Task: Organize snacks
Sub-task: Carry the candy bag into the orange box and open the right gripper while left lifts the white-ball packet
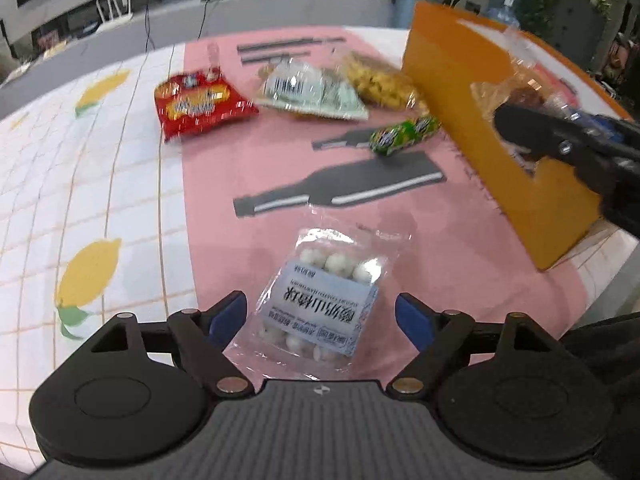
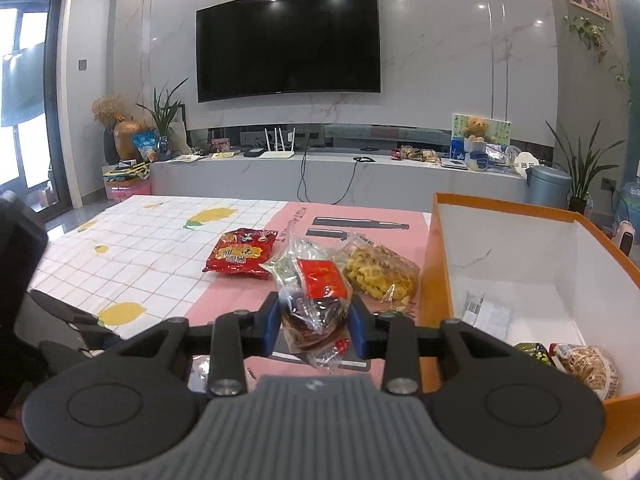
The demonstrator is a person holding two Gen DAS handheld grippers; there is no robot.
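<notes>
A living room is stretching out behind the table, with a wall-mounted television [image 2: 288, 40] hanging over a long grey console. The table itself is wearing a lemon-print cloth [image 1: 80, 208] with a pink mat [image 1: 248, 168] laid over it. At the mat's edge an orange cardboard box [image 1: 520, 208] is standing open.

The right gripper [image 2: 314, 320] is clamping its blue pads on a clear bag of dark red snacks [image 2: 316, 300] and holding it up beside the box. The left gripper [image 1: 320, 316] is hanging with its jaws spread wide around a small clear packet of white candy balls [image 1: 320, 300], which is lying flat on the mat, untouched by either pad.

That packet is looking light, crinkly and slippery, the balls inside probably hard, so a pinch across its filled middle should be holding better than the loose sealed edge.

Only the right wrist view is showing the box's white inside, where a few packets [image 2: 560, 356] are already sitting. Only the left wrist view is showing the candy packet, plus a green wrapped sweet [image 1: 404, 136] near the box.
</notes>
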